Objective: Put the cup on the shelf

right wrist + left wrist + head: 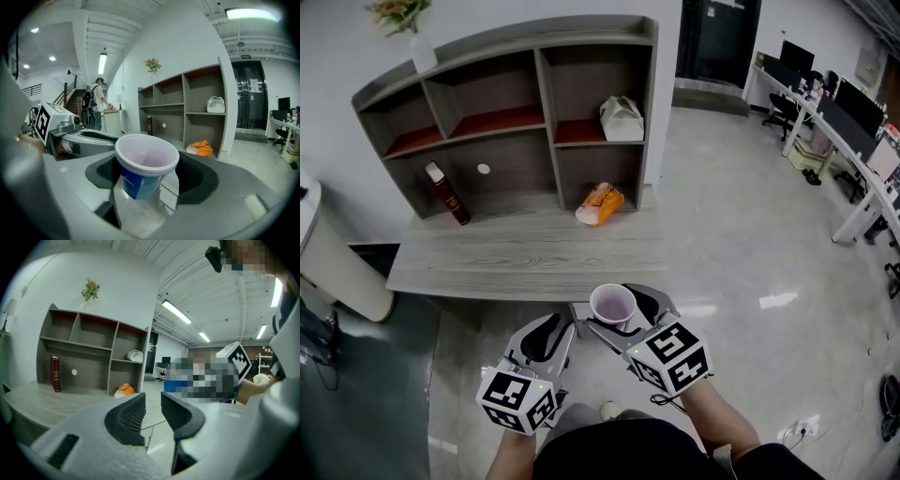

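Cup, blue outside with a white rim, upright and empty, sits low centre of the head view, over the floor and just in front of the worktop edge. Right gripper is closed on it, one jaw on each side of the cup wall below the rim. Left gripper is just beside it at lower left, jaws a little apart, narrow gap, nothing between them. Shelf stands on the worktop at the upper left of the frame, against the wall. Dark red book leans in the wide lower compartment at left. Orange bag lies at the front of the lower right compartment. White bag is in the compartment above that. Vase with flowers is on the shelf top, far left.
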Demonstrator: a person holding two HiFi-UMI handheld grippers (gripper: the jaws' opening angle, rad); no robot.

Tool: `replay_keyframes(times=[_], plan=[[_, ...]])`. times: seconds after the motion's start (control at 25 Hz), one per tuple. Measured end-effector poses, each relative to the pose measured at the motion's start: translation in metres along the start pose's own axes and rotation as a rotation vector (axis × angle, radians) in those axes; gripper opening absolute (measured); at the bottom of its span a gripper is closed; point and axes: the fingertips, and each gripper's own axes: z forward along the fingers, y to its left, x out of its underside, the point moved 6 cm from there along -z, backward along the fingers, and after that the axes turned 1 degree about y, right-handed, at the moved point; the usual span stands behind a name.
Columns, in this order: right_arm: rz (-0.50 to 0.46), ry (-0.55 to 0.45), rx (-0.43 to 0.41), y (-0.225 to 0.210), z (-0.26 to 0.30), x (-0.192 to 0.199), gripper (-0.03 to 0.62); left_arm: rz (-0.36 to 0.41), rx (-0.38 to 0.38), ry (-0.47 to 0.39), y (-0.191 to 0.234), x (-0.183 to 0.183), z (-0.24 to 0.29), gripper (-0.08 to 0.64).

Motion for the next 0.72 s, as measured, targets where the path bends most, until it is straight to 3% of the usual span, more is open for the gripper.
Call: replay_keyframes(times=[0.4, 0.72], plan=[[0.023, -0.003, 0.012, -0.02, 0.006, -0.003, 0.348, 0.004, 0.009, 0.008, 0.01, -0.009, 0.021, 0.058], [0.017, 0.004, 0.045, -0.043, 0.034, -0.02, 0.348, 0.001, 0.046, -0.008, 0.043, -0.022, 0.049, 0.055]])
